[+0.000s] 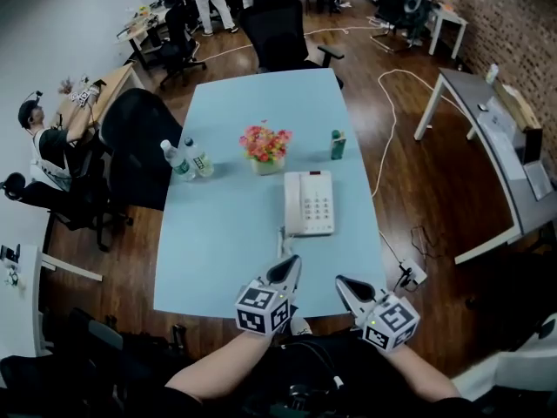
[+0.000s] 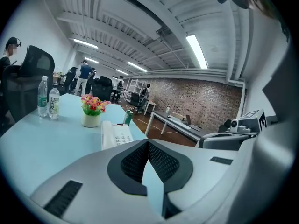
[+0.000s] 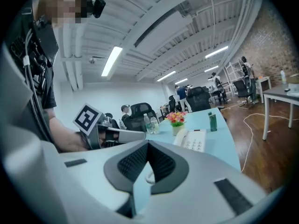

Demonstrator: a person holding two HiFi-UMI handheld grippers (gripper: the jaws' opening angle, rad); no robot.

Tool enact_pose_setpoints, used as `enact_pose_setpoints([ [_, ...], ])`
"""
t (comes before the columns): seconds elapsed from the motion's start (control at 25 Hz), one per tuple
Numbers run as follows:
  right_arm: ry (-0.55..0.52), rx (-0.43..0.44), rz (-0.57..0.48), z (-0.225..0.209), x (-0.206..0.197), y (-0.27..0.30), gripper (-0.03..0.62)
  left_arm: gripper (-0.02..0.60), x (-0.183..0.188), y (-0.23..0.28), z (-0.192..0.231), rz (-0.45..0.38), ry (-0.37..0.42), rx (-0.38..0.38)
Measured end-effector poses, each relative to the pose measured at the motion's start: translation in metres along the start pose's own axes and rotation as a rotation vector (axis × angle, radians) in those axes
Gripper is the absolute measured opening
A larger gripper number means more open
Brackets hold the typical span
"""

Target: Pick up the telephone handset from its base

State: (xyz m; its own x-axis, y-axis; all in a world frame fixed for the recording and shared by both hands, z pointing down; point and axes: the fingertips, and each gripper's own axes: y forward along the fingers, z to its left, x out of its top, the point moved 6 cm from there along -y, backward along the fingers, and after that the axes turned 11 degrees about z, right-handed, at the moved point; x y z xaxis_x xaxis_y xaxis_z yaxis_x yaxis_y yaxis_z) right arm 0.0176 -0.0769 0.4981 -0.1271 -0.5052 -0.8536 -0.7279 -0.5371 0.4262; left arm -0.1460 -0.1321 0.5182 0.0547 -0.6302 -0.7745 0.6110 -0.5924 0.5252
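A white telephone lies on the light blue table, its handset resting along the base's left side, with the coiled cord trailing toward me. Both grippers hover over the table's near edge, short of the phone. My left gripper is shut and holds nothing; its pads meet at the tips. My right gripper is also shut and holds nothing. The phone lies ahead in the left gripper view. In the right gripper view the phone lies ahead and to the right.
A pot of flowers stands just behind the phone, a green bottle to its right, two water bottles at the left. Black office chairs flank the table. A seated person is at left, a grey desk at right.
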Motion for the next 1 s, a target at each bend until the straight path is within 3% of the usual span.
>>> enact_pose_setpoints([
  [0.16,0.004,-0.011,0.013,-0.004,0.008,0.013,0.017,0.002,0.012,0.015,0.033,0.015,-0.011,0.028],
  [0.2,-0.001,-0.010,0.016,-0.005,0.010,0.016,0.018,0.027,0.015,0.021,0.042,0.018,-0.015,0.038],
  [0.24,-0.005,-0.006,0.022,-0.007,0.012,0.019,0.018,0.136,0.019,0.028,0.051,0.023,-0.020,0.052],
  [0.28,-0.010,-0.002,0.029,-0.009,0.012,0.022,0.018,0.175,0.022,0.037,0.060,0.029,-0.024,0.073],
  [0.32,-0.016,0.001,0.035,-0.011,0.013,0.024,0.018,0.176,0.026,0.046,0.070,0.036,-0.028,0.097],
  [0.44,-0.031,0.007,0.050,-0.020,0.018,0.027,0.018,0.258,0.034,0.080,0.101,0.061,-0.052,0.183],
  [0.72,-0.077,0.027,0.063,-0.054,0.037,0.026,0.018,0.276,0.056,0.160,0.148,0.149,-0.127,0.310],
  [1.0,-0.049,0.035,0.084,-0.086,0.032,0.019,0.018,0.276,0.069,0.214,0.164,0.233,-0.092,0.386],
])
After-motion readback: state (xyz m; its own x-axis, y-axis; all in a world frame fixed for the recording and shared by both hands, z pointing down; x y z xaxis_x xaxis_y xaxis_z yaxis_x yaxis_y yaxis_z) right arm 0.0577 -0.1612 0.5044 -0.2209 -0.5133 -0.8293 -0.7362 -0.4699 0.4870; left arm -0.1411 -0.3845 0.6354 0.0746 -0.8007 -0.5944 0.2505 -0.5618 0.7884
